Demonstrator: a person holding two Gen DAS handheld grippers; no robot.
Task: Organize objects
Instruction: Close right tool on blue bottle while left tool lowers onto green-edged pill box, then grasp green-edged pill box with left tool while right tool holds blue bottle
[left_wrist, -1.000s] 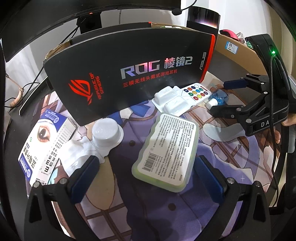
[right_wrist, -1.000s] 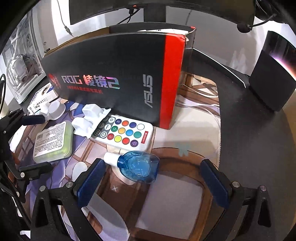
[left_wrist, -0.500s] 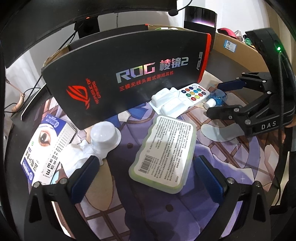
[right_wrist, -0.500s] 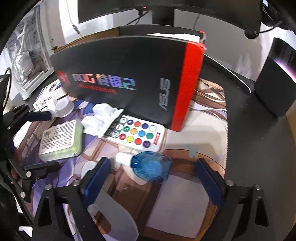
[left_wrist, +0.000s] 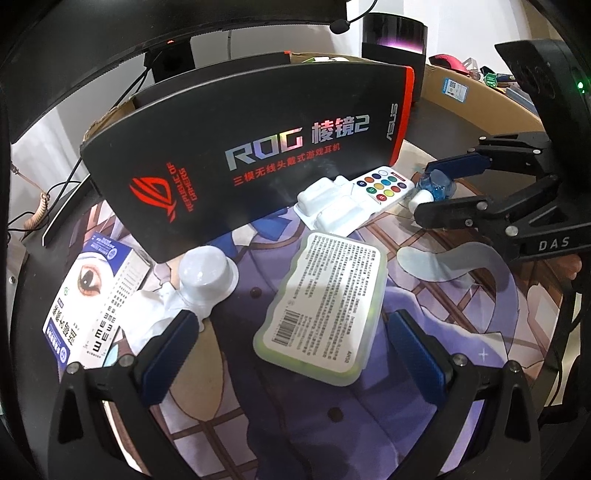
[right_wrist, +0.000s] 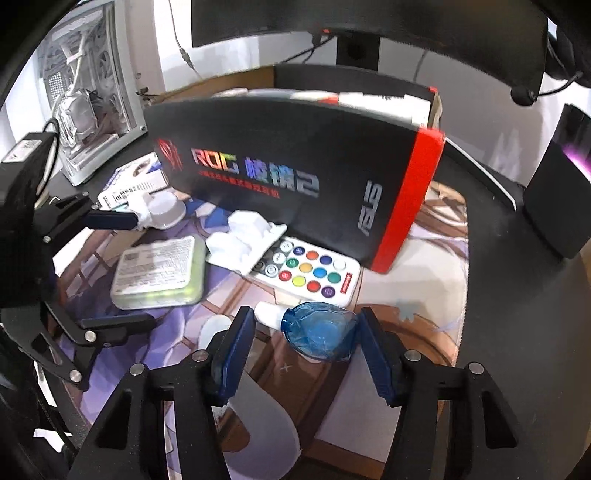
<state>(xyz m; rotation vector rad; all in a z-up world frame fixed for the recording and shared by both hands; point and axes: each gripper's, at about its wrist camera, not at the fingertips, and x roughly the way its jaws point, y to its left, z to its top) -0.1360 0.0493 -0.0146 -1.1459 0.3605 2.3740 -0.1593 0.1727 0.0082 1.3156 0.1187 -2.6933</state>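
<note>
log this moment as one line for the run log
left hand-held gripper: open over green case | right hand-held gripper: open, straddling blue bottle | not gripped yet

Glossy translucent blue plastic bottle; matt black cardboard box; desk mat perhaps printed cloth.

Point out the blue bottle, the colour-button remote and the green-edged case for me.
blue bottle (right_wrist: 320, 334): right wrist view, middle of its blue body.
remote (right_wrist: 314, 275): right wrist view, on the button grid.
green-edged case (left_wrist: 327, 297): left wrist view, middle of its printed label.
</note>
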